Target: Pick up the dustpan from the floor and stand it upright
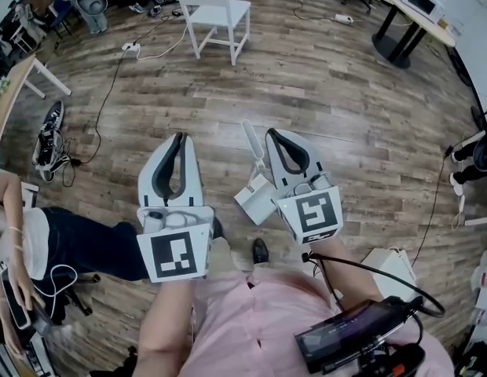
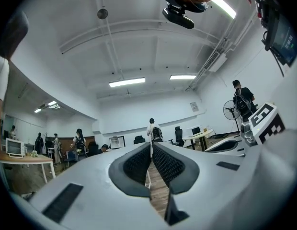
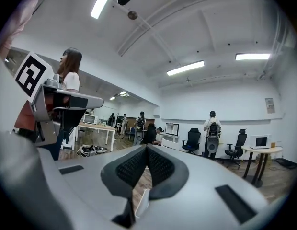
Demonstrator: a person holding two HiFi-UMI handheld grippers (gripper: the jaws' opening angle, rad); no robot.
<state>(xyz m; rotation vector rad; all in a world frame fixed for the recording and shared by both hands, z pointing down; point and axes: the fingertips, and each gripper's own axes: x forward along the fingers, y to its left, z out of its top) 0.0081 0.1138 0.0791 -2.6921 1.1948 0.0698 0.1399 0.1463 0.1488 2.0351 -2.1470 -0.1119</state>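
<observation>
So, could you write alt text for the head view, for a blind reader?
The left gripper and right gripper, both shut, are held over a wooden floor; a white dustpan lies on it between them, nearer the right.

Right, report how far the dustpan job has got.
Done: nothing that shows. The dustpan seems to lie on the floor, ungripped. In hand: the left hand-held gripper and right hand-held gripper hover near it, both shut and empty. Left: grasp it, lift it, stand it upright.
</observation>
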